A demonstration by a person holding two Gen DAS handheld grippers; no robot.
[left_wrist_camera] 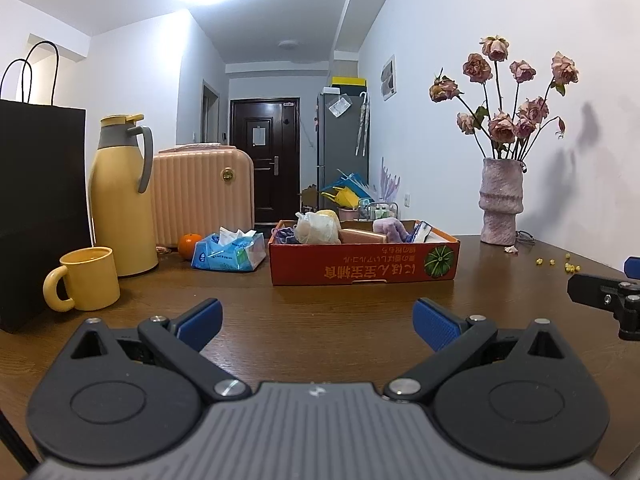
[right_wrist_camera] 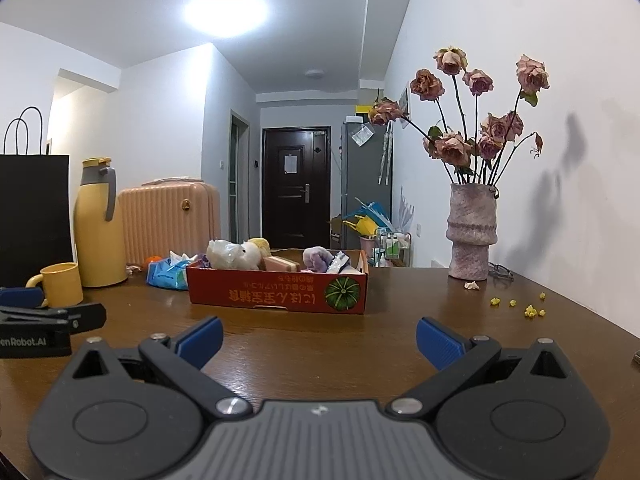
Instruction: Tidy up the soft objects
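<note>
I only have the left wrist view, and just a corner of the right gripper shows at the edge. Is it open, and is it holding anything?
Observer: The right gripper is open, with nothing between its fingers. It is over bare table, short of the red box.
Operator: The plastic bag blocks my view into the box. What sits next to it?
Observer: In the right wrist view, a white plush lies right beside the plastic bag at the box's left end.

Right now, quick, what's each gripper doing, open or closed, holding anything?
Left gripper: open, holding nothing, above the table.
Right gripper: open, holding nothing.
</note>
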